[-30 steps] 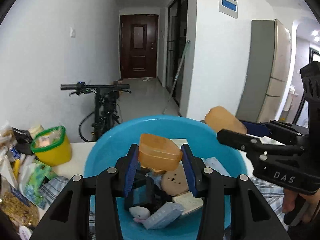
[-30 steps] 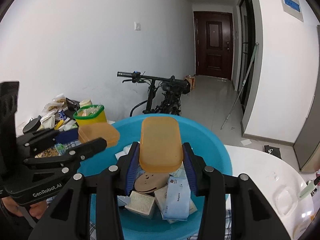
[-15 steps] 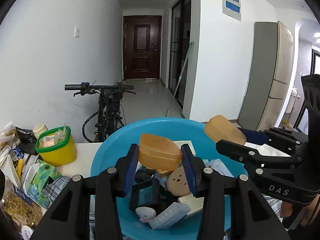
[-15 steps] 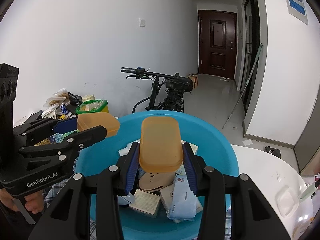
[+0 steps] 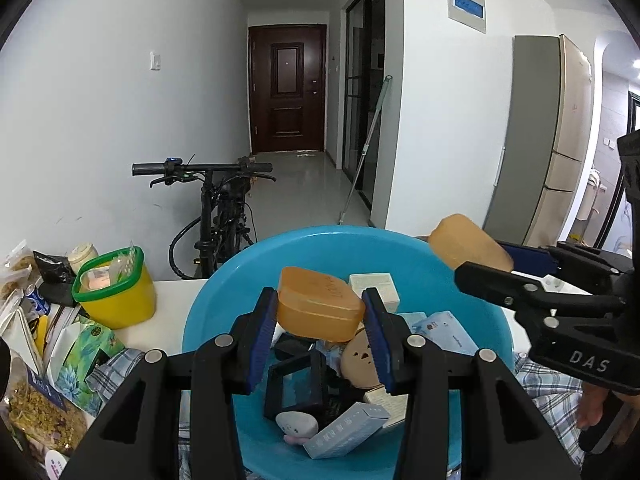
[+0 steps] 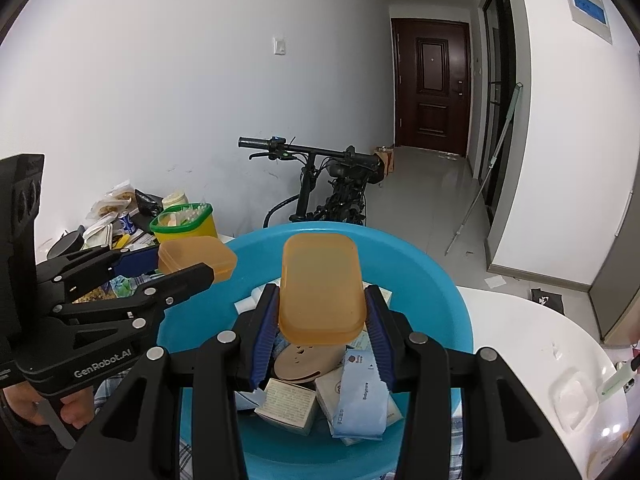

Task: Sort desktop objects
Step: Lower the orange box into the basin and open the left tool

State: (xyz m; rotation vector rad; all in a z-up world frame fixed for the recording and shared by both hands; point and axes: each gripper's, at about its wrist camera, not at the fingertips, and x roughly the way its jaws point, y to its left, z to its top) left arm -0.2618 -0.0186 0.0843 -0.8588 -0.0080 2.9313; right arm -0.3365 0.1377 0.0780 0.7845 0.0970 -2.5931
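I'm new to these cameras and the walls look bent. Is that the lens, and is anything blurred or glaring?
Left wrist view: fisheye lens bows the fridge and darkens the corners; the orange box in the left hand-held gripper is sharp. Right wrist view: same bending of the doorway; bright glare on the white table.

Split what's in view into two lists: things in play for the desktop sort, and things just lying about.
In play:
left hand-held gripper, shut on orange box base
right hand-held gripper, shut on orange lid
blue basin with small boxes

Lying about:
yellow tub
snack bags
bicycle
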